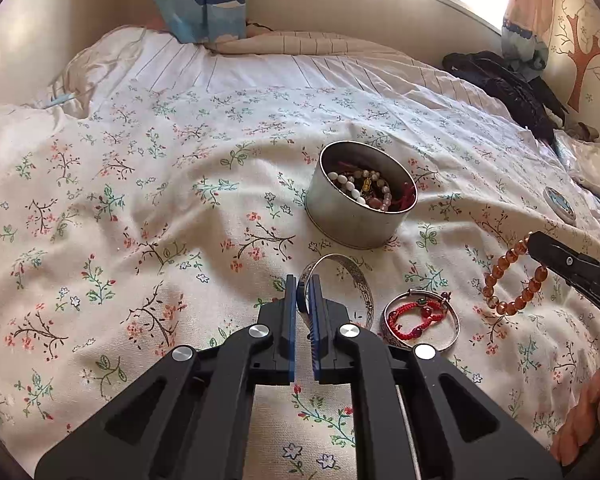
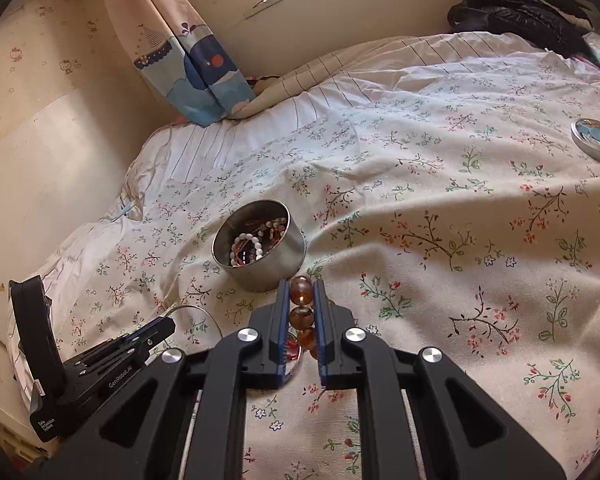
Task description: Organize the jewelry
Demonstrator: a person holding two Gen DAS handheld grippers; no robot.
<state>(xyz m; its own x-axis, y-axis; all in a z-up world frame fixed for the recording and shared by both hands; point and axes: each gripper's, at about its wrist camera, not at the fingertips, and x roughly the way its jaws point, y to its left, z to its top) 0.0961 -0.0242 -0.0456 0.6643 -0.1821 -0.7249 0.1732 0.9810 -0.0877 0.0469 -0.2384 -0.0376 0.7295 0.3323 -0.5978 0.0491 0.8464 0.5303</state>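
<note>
At this moment the work was partly done. The round metal tin (image 1: 356,200) stood open on the flowered bedcover (image 1: 140,220), a little above the centre of the left wrist view, and it already held several pieces: a white bead bracelet, some clear and pink beads, and red cord. Its lid (image 2: 598,140) lay well apart, at the right edge of the right wrist view.

Two pieces were in the tools. The left gripper (image 1: 303,292), in the lower centre of its own view, was closed to a narrow gap on the rim of an engraved silver bangle (image 1: 356,276), which stood up from the cover just below the tin. The right gripper (image 2: 302,304) was also narrow and pinched the amber bead bracelet (image 2: 301,292); in the left wrist view the same bracelet (image 1: 512,280) hung as a loop from the black fingers at the right edge.

One group was not yet taken: a second silver bangle (image 1: 420,320) lay flat on the cover in the lower right of the left wrist view, with a red beaded bracelet (image 1: 416,316) inside its ring.

I judged that the two held pieces should go into the tin next, then this last pair, and finally the lid. So perhaps somewhat more than half of the task was finished.
</note>
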